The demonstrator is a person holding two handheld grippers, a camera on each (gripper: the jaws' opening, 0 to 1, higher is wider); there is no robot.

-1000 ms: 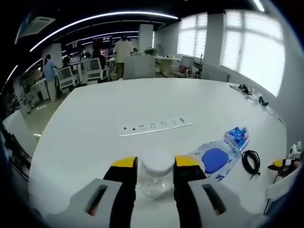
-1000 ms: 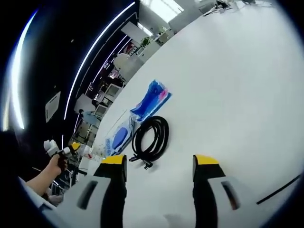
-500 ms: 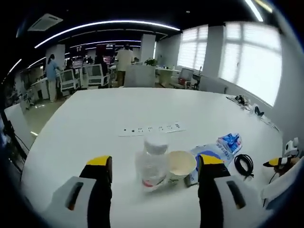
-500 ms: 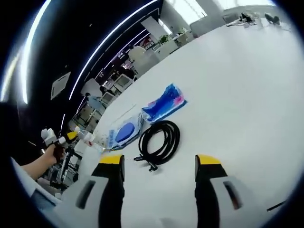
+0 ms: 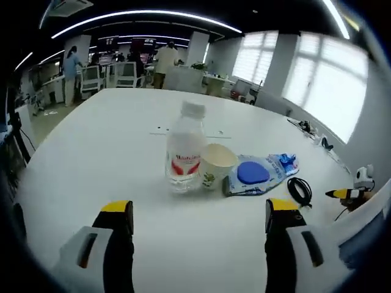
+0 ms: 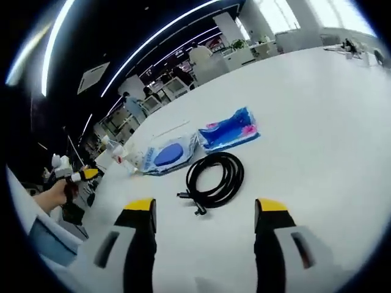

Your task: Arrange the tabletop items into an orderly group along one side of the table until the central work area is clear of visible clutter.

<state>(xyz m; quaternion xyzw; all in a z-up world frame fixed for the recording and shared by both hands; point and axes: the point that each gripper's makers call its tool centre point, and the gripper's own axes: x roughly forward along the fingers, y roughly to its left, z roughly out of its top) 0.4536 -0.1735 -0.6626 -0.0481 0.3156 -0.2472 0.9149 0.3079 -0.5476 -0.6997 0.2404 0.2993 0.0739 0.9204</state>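
Water bottle (image 5: 184, 148) upright on white desk (image 5: 91, 152), beyond left hand-held gripper (image 5: 194, 210), jaws wide apart, empty | paper cup (image 5: 216, 163) touching bottle | blue pouch (image 5: 253, 176) beside cup | right hand-held gripper (image 6: 204, 210) spread wide, black cable coil (image 6: 215, 177) just ahead

Grey fingers (image 5: 116, 244) (yellow-tipped)

Office chairs (image 5: 110, 74), bright windows (image 5: 317, 91)

Open office, bright windows (image 5: 317, 91), ceiling light strips (image 5: 140, 15).
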